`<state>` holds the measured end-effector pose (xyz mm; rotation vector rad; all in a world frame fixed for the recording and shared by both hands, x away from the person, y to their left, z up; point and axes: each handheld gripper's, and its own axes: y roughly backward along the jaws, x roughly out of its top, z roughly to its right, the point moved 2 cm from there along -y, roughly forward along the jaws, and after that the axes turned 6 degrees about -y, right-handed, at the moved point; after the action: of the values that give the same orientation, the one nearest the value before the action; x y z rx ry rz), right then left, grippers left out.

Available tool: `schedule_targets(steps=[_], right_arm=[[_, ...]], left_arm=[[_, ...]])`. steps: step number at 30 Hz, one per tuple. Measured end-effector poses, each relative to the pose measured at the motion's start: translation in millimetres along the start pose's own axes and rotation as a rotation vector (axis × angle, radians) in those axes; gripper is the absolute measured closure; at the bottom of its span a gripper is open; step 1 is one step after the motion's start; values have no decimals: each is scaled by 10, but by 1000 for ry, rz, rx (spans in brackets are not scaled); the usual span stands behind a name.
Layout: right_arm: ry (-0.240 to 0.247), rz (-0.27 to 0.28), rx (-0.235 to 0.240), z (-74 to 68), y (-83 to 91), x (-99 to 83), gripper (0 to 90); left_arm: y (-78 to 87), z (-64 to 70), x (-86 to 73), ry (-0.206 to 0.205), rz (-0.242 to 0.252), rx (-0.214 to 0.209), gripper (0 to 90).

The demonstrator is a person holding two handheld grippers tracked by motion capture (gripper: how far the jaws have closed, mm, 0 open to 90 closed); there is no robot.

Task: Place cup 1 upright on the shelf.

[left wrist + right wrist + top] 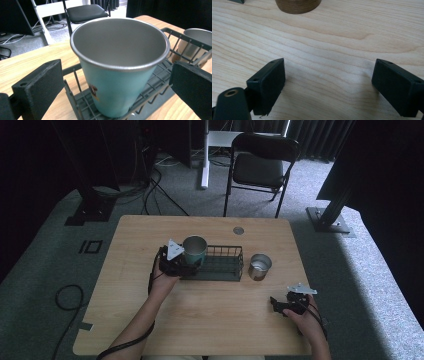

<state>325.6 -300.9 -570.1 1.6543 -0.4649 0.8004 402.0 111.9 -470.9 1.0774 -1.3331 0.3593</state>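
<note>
High view: I logged a wooden table (200, 320) carrying a dark wire basket (222, 265), with a teal cup (194, 251) standing upright in the basket's left end. A steel cup (260, 266) stood on the table just beside the basket's right end.

Left gripper (186, 265): I had it at the basket's left end, against the teal cup. Left gripper view: the teal cup (120, 75) stood between my two jaws, which were spread wide, a gap showing on each side, nothing clamped. The steel cup (197, 37) showed past the basket (77, 105) wires.

Right gripper (275, 304): near the table's front right, well apart from both cups. Right gripper view: jaws wide apart over bare table (324, 50), holding nothing.
</note>
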Motion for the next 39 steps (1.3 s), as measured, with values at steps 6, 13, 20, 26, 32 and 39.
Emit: schedule_targets(steps=[6,13,20,26,32,39], right_arm=[[0,0,0,0,0,0,113],[1,0,0,0,0,0,114],[1,0,0,0,0,-1,114],[1,0,0,1,0,0,113],[1,0,0,0,0,0,114],[1,0,0,0,0,0,113]], left_arm=[[64,-16,-62,7,-6,-10,3],[148,-30,-122,1,-5,-13,3],[247,-75,-205,5,-9,-16,3],[319,-123,-294,4,-22,-10,3],[382,-167,-367,-4,-27,18,3],[476,-254,-500,11,-56,16,3]])
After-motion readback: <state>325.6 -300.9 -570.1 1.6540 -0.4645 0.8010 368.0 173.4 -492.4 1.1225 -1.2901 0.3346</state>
